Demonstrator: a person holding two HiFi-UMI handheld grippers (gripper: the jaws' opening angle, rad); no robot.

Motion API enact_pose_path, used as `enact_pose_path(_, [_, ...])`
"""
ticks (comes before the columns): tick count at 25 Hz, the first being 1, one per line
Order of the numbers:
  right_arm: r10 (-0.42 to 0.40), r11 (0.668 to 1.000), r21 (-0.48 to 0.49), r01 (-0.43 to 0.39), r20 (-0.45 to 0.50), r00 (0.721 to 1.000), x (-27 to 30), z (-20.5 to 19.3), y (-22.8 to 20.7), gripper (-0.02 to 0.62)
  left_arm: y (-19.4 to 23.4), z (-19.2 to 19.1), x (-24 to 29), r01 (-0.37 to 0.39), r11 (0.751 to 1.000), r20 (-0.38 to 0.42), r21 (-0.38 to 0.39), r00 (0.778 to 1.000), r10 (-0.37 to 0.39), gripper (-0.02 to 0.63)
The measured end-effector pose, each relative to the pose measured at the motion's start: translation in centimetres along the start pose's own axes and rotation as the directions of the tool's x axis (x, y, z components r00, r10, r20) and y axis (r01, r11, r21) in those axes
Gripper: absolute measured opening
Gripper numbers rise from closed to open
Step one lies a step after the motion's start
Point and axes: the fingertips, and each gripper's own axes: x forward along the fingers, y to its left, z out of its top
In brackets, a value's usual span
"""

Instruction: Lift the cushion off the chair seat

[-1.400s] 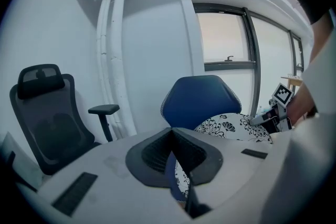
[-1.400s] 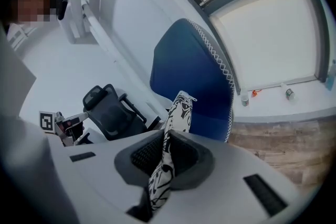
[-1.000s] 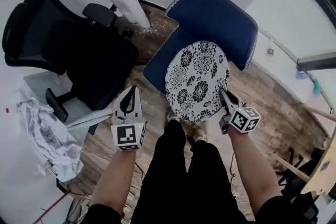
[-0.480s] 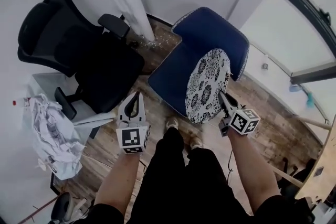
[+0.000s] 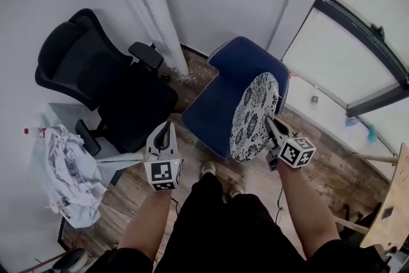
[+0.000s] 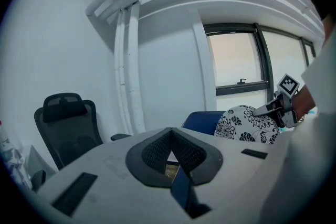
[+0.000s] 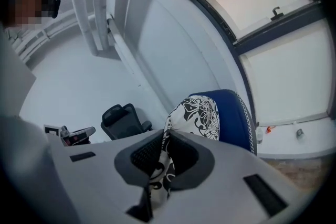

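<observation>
Plainly right tongs clamped on cushion edge, cushion partly hiding chair; left tongs closed, empty

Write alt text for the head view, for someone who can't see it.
The right gripper pinches the edge of a round black-and-white floral fabric cushion, holding it tilted on edge over a blue upholstered chair. The left gripper holds nothing; a black office chair stands at the left on wooden floor.
</observation>
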Motion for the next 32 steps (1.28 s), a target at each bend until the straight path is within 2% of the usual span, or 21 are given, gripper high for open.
enact_pose_path(14, [0.061, 0.987, -0.155, -0.045, 0.104, 0.993, -3.6, 8.6, 4.4, 0.031, -1.2, 6.1, -0.8, 0.006, 1.000, 0.088, 0.000, 0.996, -0.006, 0.005])
enact_pose_path(18, [0.082, 0.978, -0.204, -0.051, 0.145, 0.986, -4.6, 11.3, 6.3, 0.031, -1.3, 8.2, -0.7, 0.019, 1.000, 0.103, -0.021, 0.995, -0.016, 0.005])
enact_pose_path(22, [0.116, 0.968, -0.242, -0.071, 0.178, 0.977, -5.7, 14.0, 8.3, 0.031, -1.6, 10.6, -1.1, 0.021, 1.000, 0.139, -0.004, 0.990, -0.020, 0.005])
enact_pose_path(32, [0.176, 0.942, -0.319, -0.102, 0.214, 0.961, -6.6, 19.1, 11.7, 0.031, 0.3, 16.6, -2.0, -0.029, 1.000, 0.218, 0.011, 0.976, 0.026, 0.005])
